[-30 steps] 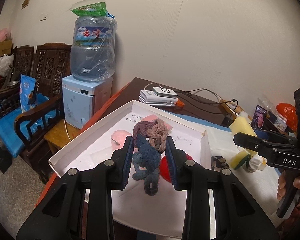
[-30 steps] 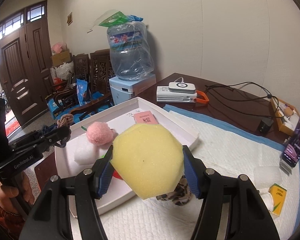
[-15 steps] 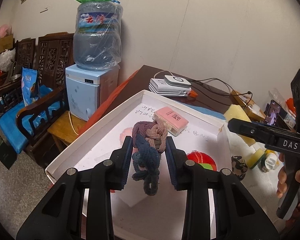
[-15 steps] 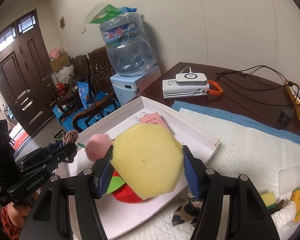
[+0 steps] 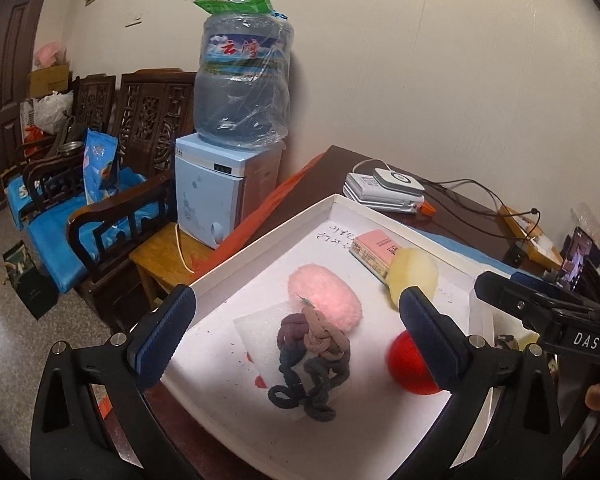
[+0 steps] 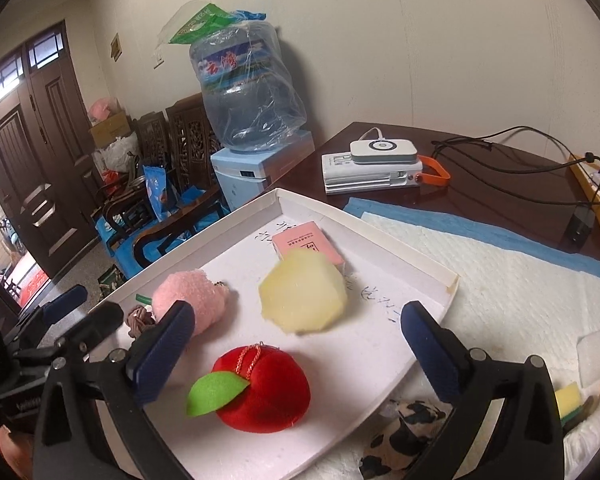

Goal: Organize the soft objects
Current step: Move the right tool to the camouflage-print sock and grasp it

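Dropped since before, yellow sponge (image 6: pixel 302 291) lies tray-bound beyond the opening, empty right hand-held gripper (image 6: pixel 296 350).

Hidden, cropped and unreadable parts

In the left wrist view the red plush apple (image 5: pixel 410 364) is half covered by the near finger at four o'clock, and the phone (image 5: pixel 578 258) at three o'clock is too small to read. In the right wrist view the knotted rope (image 6: pixel 140 318) at nine o'clock shows only a tip beside the finger, the leopard-print cloth (image 6: pixel 404 436) at five o'clock sits partly under the tray (image 6: pixel 452 280), and the handwriting there stays illegible.
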{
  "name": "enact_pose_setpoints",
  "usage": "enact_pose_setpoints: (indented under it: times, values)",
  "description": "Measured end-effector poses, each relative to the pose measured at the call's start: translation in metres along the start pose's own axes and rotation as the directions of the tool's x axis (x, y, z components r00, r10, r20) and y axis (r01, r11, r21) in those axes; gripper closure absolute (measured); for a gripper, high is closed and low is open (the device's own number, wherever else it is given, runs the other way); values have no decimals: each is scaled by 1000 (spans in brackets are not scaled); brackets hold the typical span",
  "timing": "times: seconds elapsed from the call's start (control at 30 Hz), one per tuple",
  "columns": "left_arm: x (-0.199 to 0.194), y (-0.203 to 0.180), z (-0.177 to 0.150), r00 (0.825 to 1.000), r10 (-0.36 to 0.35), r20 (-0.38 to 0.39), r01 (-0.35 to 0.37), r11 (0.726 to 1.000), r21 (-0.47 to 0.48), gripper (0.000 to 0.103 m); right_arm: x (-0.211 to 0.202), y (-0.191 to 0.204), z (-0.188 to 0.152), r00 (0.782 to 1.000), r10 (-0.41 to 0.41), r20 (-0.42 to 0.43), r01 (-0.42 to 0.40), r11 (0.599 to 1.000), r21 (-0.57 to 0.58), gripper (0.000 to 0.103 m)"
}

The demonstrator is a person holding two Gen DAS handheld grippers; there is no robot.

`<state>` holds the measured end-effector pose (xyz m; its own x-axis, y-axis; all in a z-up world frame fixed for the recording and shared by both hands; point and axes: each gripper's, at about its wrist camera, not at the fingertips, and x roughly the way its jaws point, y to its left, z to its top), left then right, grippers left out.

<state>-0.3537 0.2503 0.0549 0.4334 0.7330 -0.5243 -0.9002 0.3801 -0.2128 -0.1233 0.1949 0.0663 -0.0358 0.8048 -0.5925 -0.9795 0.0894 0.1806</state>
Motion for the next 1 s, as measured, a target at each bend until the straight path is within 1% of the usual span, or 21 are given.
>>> enact_pose_setpoints:
  times: [0.17, 0.3, 0.4, 0.47, 0.53, 0.57, 0.63, 0.7, 0.77, 0.83, 0.9, 1.0]
  values:
    - [-7, 2, -3, 1000, 1, 6, -1, 1000, -15, 0, -15, 3, -1, 999, 17, 46, -18, 1000, 14, 0]
    - [-12, -2, -5, 1000, -8, 6, 8, 1000, -9, 0, -25, 3, -1, 998, 19, 57, -20, 1000, 6, 0]
    - [-17, -6, -6, 1000, -29, 6, 29, 1000, -3, 0, -37, -17, -2, 997, 32, 70, -35, 999, 35, 0]
    - [-20, -10, -7, 999, -45, 12, 45, 999, 5, 0, -47, -39, -3, 995, 45, 87, -51, 997, 59, 0]
    - [-23, -14, -8, 998, -67, 20, 66, 998, 11, 0, -54, -59, -5, 994, 41, 104, -47, 998, 51, 0]
    - [-24, -16, -8, 997, -80, 22, 80, 997, 14, 0, -54, -68, -7, 996, 28, 83, -31, 999, 35, 0]
    - [-23, -21, -9, 995, -100, 18, 99, 995, 20, 0, -51, -75, -13, 1000, 2, 12, -2, 1000, -18, 0]
    - [-22, -26, -10, 993, -114, 7, 114, 993, 26, 0, -43, -73, -26, 998, -25, -56, 19, 994, -106, 0]
    - [-20, -31, -11, 992, -125, -3, 125, 991, 37, 0, -31, -65, -40, 991, -67, -114, 44, 979, -198, 0]
    - [-19, -36, -13, 991, -131, -12, 132, 990, 50, 0, -15, -59, -51, 982, -118, -146, 77, 964, -256, 0]
    - [-20, -41, -14, 990, -137, -17, 137, 989, 60, 0, 2, -54, -55, 974, -148, -170, 94, 951, -294, 0]
    - [-22, -51, -16, 988, -153, -17, 154, 985, 81, 0, 18, -43, -59, 972, -146, -184, 77, 938, -338, 2]
